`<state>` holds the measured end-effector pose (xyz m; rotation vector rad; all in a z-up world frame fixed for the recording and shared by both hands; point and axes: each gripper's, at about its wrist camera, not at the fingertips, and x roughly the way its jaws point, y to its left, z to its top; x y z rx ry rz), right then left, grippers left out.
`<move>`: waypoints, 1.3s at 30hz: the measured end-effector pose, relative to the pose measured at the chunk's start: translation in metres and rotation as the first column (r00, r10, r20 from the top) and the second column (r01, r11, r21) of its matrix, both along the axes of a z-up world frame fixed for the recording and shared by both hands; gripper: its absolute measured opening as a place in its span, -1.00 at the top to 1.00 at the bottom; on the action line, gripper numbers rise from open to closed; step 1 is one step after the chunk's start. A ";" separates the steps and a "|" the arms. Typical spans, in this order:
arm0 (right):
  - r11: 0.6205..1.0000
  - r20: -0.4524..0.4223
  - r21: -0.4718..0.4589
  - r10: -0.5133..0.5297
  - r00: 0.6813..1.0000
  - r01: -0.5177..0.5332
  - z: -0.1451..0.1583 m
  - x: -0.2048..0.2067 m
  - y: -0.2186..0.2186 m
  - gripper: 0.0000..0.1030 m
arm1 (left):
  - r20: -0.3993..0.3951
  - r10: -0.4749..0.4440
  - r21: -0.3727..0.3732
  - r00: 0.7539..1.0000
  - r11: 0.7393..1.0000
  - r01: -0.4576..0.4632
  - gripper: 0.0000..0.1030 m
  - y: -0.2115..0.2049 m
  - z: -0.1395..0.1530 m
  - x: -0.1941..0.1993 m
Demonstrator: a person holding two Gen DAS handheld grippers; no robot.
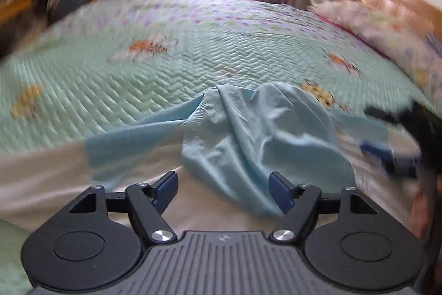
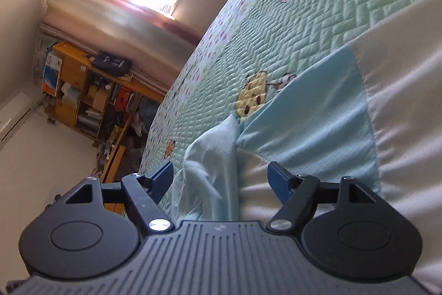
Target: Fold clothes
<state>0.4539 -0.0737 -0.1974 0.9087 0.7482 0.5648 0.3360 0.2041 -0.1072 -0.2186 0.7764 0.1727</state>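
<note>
We hold the left two-finger gripper (image 1: pixel 223 188), black-armed with blue finger pads, roughly level, its grey ribbed body at the bottom of its own wrist view. Its jaws stand wide apart; the blue left pad (image 1: pixel 165 188) and the blue right pad (image 1: pixel 280 190) grip nothing.

We hold the right two-finger gripper (image 2: pixel 221 180), of the same black and blue build, rolled strongly to one side, so that its wrist view is tilted. Its jaws also stand wide apart, with nothing clamped between the pads (image 2: pixel 277 180).

In the left wrist view, the right gripper appears only as a dark, motion-blurred shape (image 1: pixel 408 145) at the right edge.
</note>
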 end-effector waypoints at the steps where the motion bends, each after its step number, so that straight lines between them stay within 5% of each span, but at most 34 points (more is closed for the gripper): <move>1: 1.000 -0.014 0.003 0.001 1.000 -0.001 0.000 0.004 -0.004 -0.48 | -0.017 0.032 -0.034 0.999 0.999 -0.033 -0.41 0.001 -0.008 0.008; 4: 0.998 -0.013 -0.026 0.056 0.998 -0.057 0.001 0.004 -0.003 -0.48 | -0.058 0.080 -0.184 0.995 0.979 -0.090 -0.41 0.006 -0.025 0.015; 9: 0.979 -0.015 -0.108 0.174 0.985 -0.174 0.008 -0.009 0.015 -0.49 | -0.081 0.062 -0.177 0.995 0.981 -0.075 -0.40 -0.005 -0.033 0.021; 14: 0.951 0.032 -0.221 0.229 0.973 -0.217 0.016 -0.016 0.026 -0.48 | -0.089 0.012 -0.145 0.996 0.989 -0.025 0.66 -0.015 -0.032 0.026; 17: 0.934 0.050 -0.272 0.252 0.966 -0.230 0.019 -0.018 0.030 -0.48 | -0.050 0.003 -0.175 0.999 0.985 -0.012 0.88 -0.012 -0.026 0.024; 24: 0.960 -0.018 -0.095 0.264 0.964 -0.264 0.010 -0.007 0.013 -0.48 | 0.110 0.058 -0.346 0.992 0.938 -0.017 0.95 0.007 -0.007 0.011; 28: 0.941 -0.050 0.000 0.337 0.940 -0.338 0.009 -0.006 0.008 -0.48 | 0.152 0.083 -0.411 0.985 0.912 -0.013 0.95 0.018 0.007 0.008; 33: 0.928 -0.067 -0.009 0.372 0.926 -0.373 0.014 -0.009 0.012 -0.49 | 0.154 0.132 -0.410 0.979 0.910 -0.058 0.95 0.033 0.019 0.007; 39: 0.947 -0.037 0.010 0.321 0.946 -0.321 0.010 -0.007 0.013 -0.49 | 0.075 0.133 -0.371 0.988 0.924 -0.096 0.95 0.043 0.004 -0.005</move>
